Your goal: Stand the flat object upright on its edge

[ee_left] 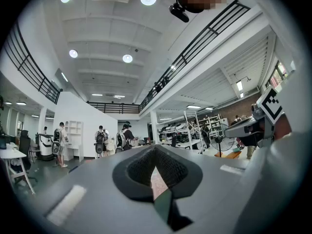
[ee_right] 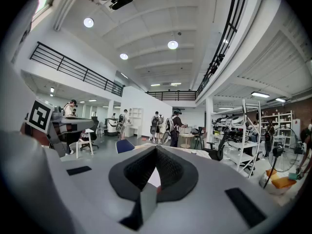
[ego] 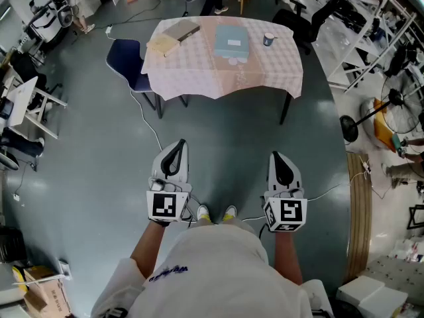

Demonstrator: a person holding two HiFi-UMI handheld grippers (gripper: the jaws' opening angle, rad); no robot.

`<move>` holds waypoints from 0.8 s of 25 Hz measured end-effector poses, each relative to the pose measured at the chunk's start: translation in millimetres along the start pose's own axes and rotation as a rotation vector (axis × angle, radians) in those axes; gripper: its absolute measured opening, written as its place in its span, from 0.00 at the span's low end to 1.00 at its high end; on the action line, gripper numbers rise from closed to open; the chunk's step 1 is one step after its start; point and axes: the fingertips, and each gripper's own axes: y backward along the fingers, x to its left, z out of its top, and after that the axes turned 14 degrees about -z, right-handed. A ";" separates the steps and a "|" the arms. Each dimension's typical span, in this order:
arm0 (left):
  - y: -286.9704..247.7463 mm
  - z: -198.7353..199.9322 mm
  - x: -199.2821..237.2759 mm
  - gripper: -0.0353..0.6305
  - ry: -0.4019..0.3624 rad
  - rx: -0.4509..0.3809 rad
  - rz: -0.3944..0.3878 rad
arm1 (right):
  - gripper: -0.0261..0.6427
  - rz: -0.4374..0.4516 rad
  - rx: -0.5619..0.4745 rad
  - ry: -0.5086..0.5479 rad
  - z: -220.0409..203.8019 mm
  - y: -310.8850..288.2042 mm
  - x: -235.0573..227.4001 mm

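Showing book (ego: 181,30) only in head view

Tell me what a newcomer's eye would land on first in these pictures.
First, the left tongs and right tongs, both shut and empty, held side by side low in front of the person. Beyond them across the grey floor stands a table in a pink checked cloth, carrying a pale blue flat object near its middle, a book to its left and a small cup to its right.
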 end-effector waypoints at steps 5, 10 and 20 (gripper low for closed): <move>14.5 -8.4 11.1 0.06 0.041 0.005 -0.016 | 0.04 0.000 -0.003 0.000 7.1 4.5 12.4; 18.1 -5.1 16.5 0.06 0.035 -0.002 -0.017 | 0.04 0.000 -0.031 -0.006 15.0 6.0 15.0; 18.9 0.5 23.4 0.06 0.031 -0.034 -0.023 | 0.04 -0.011 -0.060 -0.005 22.7 7.0 21.4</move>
